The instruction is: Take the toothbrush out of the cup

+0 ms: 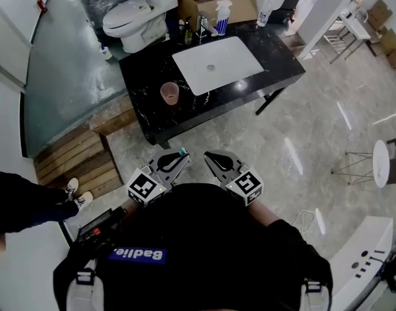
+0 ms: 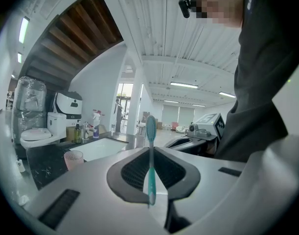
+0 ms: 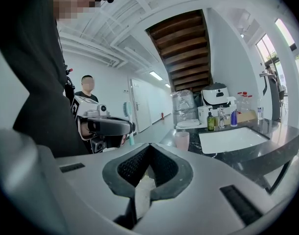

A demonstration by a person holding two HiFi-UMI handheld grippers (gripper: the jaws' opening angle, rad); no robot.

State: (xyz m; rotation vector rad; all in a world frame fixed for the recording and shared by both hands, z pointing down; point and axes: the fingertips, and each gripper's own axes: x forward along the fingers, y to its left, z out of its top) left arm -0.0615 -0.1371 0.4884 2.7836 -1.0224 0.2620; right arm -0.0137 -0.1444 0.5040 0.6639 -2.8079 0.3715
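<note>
One toothbrush (image 2: 150,170) is clamped upright in the left gripper (image 1: 178,157), well clear of the far cup (image 1: 170,93); the right gripper (image 1: 214,157), apparently unneeded, is shut and empty.

The person wears a black long-sleeved top (image 1: 198,232) with a blue, white-lettered patch (image 1: 137,254) at lower centre, and pale straps (image 1: 83,289) at both lower corners. The left gripper (image 1: 177,157) and right gripper (image 1: 212,157) are pale grey shells with dark ribbed pads (image 2: 134,173) — each bears a black-and-white marker cube (image 1: 144,186).
</note>
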